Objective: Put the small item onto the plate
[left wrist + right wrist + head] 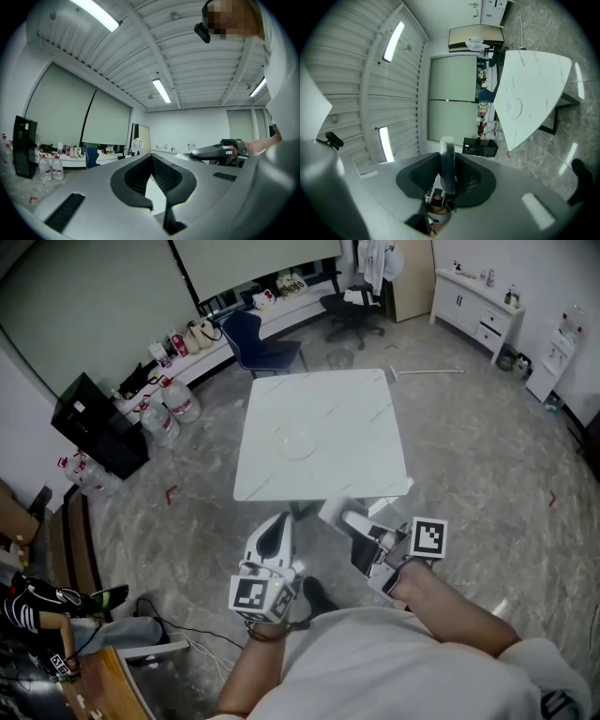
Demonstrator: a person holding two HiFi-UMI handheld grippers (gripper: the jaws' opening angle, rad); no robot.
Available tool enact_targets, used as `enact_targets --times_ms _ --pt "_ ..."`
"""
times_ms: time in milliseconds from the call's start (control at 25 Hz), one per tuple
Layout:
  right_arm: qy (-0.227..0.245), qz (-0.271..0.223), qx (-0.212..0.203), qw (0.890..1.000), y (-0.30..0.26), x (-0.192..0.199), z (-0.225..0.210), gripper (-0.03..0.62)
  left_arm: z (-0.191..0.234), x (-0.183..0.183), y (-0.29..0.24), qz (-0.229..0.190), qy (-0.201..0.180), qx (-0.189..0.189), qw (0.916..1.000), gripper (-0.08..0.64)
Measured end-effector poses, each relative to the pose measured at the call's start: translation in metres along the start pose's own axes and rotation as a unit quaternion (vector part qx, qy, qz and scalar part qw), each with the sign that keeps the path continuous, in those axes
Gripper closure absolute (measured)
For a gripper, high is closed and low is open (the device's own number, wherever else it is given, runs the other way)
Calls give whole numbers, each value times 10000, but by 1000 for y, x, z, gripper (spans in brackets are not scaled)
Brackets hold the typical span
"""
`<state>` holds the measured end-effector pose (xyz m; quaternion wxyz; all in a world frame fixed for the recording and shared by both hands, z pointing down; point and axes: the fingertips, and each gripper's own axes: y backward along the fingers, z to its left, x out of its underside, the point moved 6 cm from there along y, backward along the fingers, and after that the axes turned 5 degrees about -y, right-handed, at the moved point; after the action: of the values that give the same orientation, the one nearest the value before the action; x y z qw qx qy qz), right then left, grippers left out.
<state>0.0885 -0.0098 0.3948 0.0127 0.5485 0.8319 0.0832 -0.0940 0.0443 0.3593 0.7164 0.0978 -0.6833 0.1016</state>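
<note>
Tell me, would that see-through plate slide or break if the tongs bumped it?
The plate lies flat and low on the table, so it probably won't tip. The top looks smooth, so a bump would likely slide it. It's clear, maybe glass, so it might crack if knocked off.

Bright and even throughout, lit from ceiling strip lights (161, 90) burnt out to plain white. Soft, faint shadow under the surface (323, 427); pale streaks of glare on the floor (569, 154). Heavy fisheye bending in both gripper views, with black corners. Badly out of focus close up: small item (446, 154) pinched in the right gripper (446, 185), likewise the left gripper (158, 204) shell. Sharp enough farther off.
</note>
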Motion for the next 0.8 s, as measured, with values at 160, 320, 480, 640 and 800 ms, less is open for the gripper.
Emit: enact_targets --times_ms 160,320,480,640,800 --pt "21 -133 -1 9999 -42 -18 -3 492 40 -6 -28 8 -16 137 9999 554" --pt "62 -289 5 9996 -82 -36 -9 492 81 -6 -53 47 16 262 9996 554" --pt "95 -410 -19 9991 -116 -44 -16 492 116 -6 -69 26 15 388 9992 554" --pt "138 -540 3 9984 -148 -50 -23 492 150 -6 -82 15 15 552 9985 554" --pt "131 -624 59 9979 -181 -58 -28 492 188 -10 -95 14 52 584 9983 554"
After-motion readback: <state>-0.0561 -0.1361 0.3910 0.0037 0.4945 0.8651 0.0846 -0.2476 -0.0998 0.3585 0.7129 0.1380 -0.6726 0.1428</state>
